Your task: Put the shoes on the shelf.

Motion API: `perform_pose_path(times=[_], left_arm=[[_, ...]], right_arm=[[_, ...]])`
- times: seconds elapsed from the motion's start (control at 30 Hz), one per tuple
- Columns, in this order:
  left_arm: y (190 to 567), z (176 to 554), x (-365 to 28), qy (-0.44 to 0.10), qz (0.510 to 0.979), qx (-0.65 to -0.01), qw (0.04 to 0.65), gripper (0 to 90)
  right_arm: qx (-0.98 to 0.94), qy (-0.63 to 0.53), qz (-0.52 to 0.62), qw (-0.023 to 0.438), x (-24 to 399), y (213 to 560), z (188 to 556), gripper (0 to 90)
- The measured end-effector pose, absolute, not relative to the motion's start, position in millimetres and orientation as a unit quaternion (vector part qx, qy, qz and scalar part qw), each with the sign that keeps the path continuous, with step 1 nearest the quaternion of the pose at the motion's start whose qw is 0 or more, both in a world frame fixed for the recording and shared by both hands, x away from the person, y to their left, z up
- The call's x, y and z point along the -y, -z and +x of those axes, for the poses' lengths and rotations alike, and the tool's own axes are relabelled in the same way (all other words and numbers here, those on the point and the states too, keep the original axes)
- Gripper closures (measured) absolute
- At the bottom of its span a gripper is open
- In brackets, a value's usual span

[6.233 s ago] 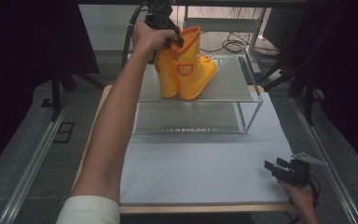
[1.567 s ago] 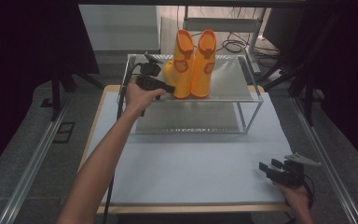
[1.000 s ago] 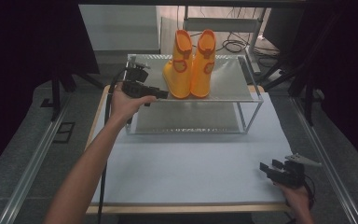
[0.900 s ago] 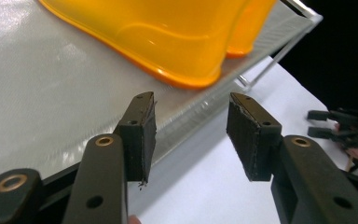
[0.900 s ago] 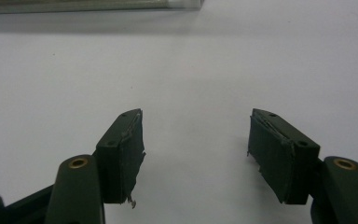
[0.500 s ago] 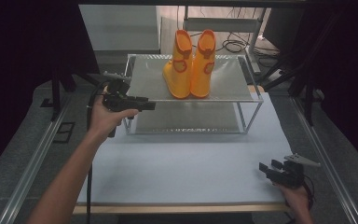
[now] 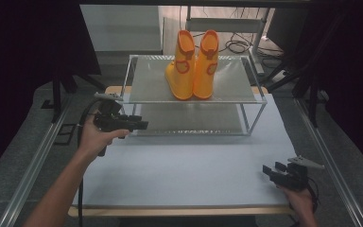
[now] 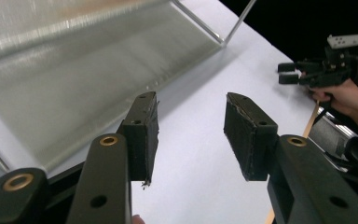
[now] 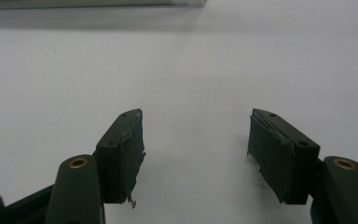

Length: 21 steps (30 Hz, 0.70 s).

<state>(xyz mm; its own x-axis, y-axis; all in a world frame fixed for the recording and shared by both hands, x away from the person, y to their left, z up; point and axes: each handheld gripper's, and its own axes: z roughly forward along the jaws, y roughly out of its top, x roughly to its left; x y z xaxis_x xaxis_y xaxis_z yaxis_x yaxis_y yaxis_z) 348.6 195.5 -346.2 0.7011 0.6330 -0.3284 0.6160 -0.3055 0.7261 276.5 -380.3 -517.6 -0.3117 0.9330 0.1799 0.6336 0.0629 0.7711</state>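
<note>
Boots (image 7: 193,66), a yellow pair with orange trim at cuff and side, stand upright and touching each other on the top deck of a two-tier metal rack (image 7: 227,94) at the far side of the desk (image 7: 189,175). The left tongs (image 7: 139,125) hang in the air just off the rack's near left corner, jaws apart and clamped on nothing; the left gripper view shows white desk surface between the two black pads. The right tongs (image 7: 270,169) rest low near the desk's near right corner, well apart from the rack, jaws likewise apart and empty. Risk, as a judgement: the boots are tall and narrow-soled and look top-heavy, so a knock against the rack frame from the left tongs or the trailing cable (image 7: 81,142) could rock the deck and tip them. A grip taken high on one soft cuff would probably fold the shaft and let the boot swing, and it may drag its neighbour over. Materials: the boots appear to be smooth moulded rubber or plastic, slightly glossy, with rounded toes. The rack decks are brushed, dull-silver sheet carried on thin bright rods. The desk has a matte white cover with a wooden edge at the near side. The jaw pads are black, ribbed and frayed at the tips.
</note>
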Motion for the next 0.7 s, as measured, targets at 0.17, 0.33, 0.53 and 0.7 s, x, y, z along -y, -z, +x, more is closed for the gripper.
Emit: perform_pose_path(times=[0.17,0.33,0.53,0.7], left_arm=[[358.9,339.5,-199.5,-0.004,0.81,-0.386,0.441,54.8],[374.4,335.5,-202.0,0.002,0.811,-0.393,0.433,54.6],[378.2,337.5,-200.7,0.003,0.813,-0.396,0.427,54.3],[376.6,338.2,-196.8,0.003,0.814,-0.393,0.427,54.1]], right_arm=[[-0.705,-0.398,0.556,0.187,381.0,517.7,276.7,35.1],[-0.707,-0.398,0.554,0.187,378.9,518.0,277.1,35.2],[-0.707,-0.398,0.553,0.189,379.1,518.1,277.4,35.2],[-0.706,-0.399,0.554,0.188,379.4,517.9,277.7,35.1]])
